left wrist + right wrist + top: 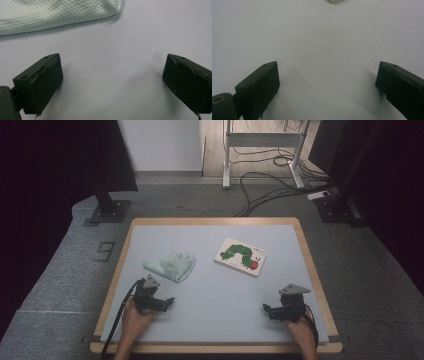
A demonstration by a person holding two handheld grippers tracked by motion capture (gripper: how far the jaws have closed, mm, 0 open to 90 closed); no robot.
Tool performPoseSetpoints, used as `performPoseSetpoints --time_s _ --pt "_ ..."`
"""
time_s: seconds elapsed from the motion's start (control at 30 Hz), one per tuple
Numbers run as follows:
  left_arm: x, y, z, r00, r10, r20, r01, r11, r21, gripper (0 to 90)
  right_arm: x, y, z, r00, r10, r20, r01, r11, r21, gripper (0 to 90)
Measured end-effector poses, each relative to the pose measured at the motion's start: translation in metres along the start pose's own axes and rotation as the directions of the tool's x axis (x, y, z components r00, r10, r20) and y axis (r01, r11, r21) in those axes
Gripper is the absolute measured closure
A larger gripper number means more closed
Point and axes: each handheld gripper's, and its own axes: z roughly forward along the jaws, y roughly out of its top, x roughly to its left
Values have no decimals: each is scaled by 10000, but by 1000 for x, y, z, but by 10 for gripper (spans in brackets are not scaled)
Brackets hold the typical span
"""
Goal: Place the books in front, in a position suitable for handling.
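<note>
A: Your left tool stands with its jaws wide apart and nothing between them, just short of the pale green cloth that lies crumpled on the left half of the bench.

B: And how will it handle?

A: Soft and light, I'd judge — quilted weave, no stiffness, so it will sag and drag. Pinch the near folded edge, low to the bench, and take a thick fold.

B: The right tool?

A: Open too, empty, resting near the right edge — the picture book sits well apart from the cloth, further back
</note>
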Motion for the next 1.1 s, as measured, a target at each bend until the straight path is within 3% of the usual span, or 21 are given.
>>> performPoseSetpoints --time_s 0.9,1.1 --pt "-3 -3 -3 9999 -49 -132 48 10000 -75 54 0 1 0 10000 -34 28 34 10000 58 42" --pt "-4 -6 -7 9999 -53 -153 52 10000 -59 69 1 4 1 9999 132 83 -134 9997 190 29"
